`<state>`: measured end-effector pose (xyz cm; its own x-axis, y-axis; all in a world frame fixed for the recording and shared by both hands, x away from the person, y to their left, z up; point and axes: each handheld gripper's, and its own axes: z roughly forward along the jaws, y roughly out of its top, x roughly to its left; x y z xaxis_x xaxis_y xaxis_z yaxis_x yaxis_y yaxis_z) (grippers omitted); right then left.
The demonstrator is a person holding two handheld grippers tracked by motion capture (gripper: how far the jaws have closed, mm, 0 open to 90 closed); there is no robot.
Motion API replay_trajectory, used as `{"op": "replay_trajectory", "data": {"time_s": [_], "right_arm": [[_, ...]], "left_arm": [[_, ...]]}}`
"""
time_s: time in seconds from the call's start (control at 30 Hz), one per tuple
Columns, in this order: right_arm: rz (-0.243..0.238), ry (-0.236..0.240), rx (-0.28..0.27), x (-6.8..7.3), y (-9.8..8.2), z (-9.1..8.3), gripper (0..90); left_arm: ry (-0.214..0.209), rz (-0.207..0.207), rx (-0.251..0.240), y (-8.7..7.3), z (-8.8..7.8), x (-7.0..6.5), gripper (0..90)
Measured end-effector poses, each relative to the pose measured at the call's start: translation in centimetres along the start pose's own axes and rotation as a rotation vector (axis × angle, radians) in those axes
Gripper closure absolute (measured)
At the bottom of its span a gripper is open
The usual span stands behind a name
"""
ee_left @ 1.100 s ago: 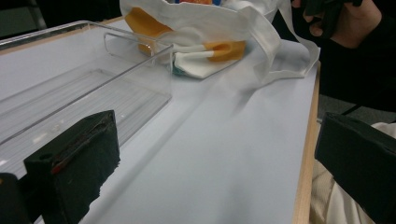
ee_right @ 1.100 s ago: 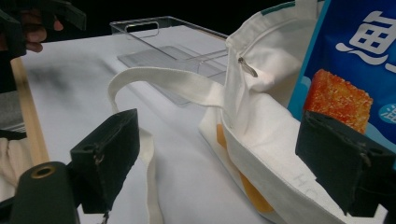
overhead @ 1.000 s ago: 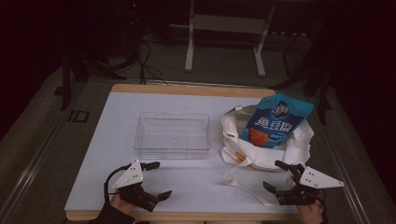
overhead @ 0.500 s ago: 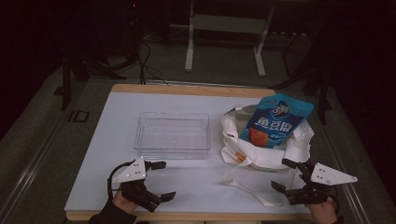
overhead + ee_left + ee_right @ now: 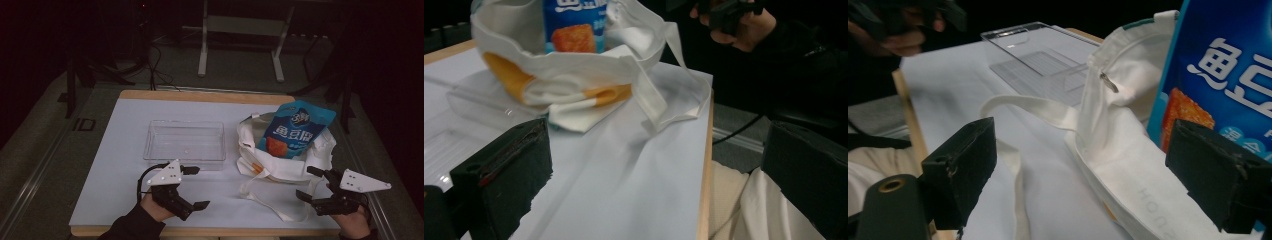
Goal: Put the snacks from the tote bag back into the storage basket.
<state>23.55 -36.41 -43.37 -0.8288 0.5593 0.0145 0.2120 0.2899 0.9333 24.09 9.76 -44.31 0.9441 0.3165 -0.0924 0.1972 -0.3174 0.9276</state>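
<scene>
White cotton tote bag [image 5: 285,162] with an orange inner lining lies crumpled on the right half of the pale tabletop [image 5: 115,165], its mouth open toward the far side. A blue glossy snack packet with white lettering and an orange food picture [image 5: 295,131] stands tilted inside the bag, its upper half rising above the cloth rim. One long white carrying strap [image 5: 272,205] loops out over the table toward the near edge.

A clear rectangular plastic tray [image 5: 185,141] sits just left of the bag, near the middle of the table, with nothing visible in it.

The left gripper [image 5: 192,187] hovers over the near edge of the table, in front of the tray and well apart from the bag; its black jaws stand wide, with nothing between them. In the left gripper view the bag [image 5: 574,75] and the packet [image 5: 574,27] lie ahead between those jaws.

The right gripper [image 5: 310,183] is held near the table's right front corner, just beside the bag's near side and over the strap loop; its jaws are likewise spread wide and hold nothing. In the right gripper view the packet [image 5: 1223,85] fills the right side, the bag's cloth rim [image 5: 1118,100] lies ahead, and the tray [image 5: 1043,60] shows beyond.
</scene>
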Motion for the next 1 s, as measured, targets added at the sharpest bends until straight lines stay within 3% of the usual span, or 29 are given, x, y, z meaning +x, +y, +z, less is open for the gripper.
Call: {"op": "replay_trajectory", "data": {"time_s": [0.2, 0.33, 0.67, 1.0], "right_arm": [[-0.011, -0.007, -0.008, -0.4, 0.5, -0.6, 13.2], [-0.028, -0.041, -0.018, -0.7, 0.9, -1.1, 13.1], [-0.016, -0.071, -0.029, -1.9, 1.3, -2.2, 13.6], [-0.030, -0.137, -0.040, -3.5, 1.6, -2.9, 14.7]], "left_arm": [[-0.007, 0.018, 0.014, 1.5, 1.7, 0.6, 0.3], [-0.010, 0.023, 0.015, 2.6, 2.7, 1.3, 0.3], [-0.014, 0.042, -0.014, 5.1, 4.8, 2.7, 0.4], [-0.035, 0.069, -0.038, 7.8, 7.0, 3.9, 1.0]]}}
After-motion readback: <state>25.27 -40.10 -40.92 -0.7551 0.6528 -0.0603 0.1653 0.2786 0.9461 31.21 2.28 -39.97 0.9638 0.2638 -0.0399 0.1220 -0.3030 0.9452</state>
